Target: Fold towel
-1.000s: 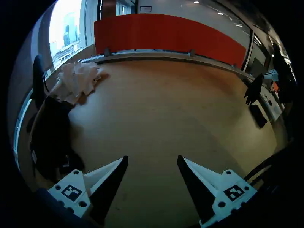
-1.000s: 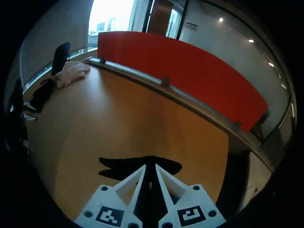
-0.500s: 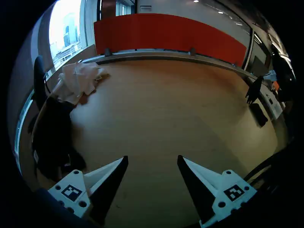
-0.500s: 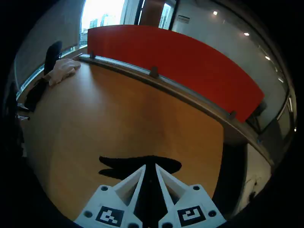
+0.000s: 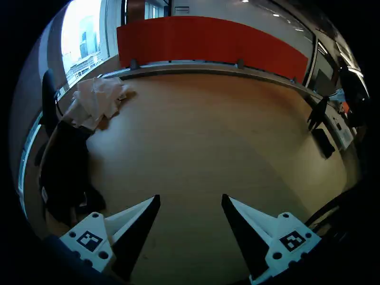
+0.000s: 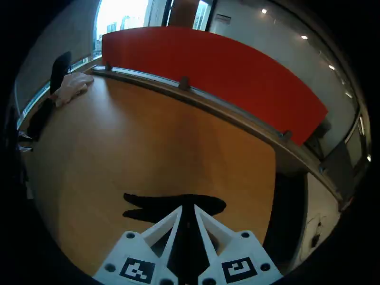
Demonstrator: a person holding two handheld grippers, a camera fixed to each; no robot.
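Observation:
A crumpled pile of white towels lies at the far left end of the wooden table; in the right gripper view the pile is small and far off at the upper left. My left gripper hovers open over bare wood, with nothing between its fingers. My right gripper has its fingers pressed together on a black cloth that spreads to both sides of the tips. In the left gripper view, a black cloth hangs at the far right edge of the table.
A red divider panel on a grey rail runs along the table's back edge. A dark chair with black fabric over it stands at the left side. A flat black object lies near the right edge. Windows are behind the towel pile.
The right gripper view has swung, so the towel pile and red panel sit higher and further left. The left gripper has barely moved. Both jaws are unchanged.

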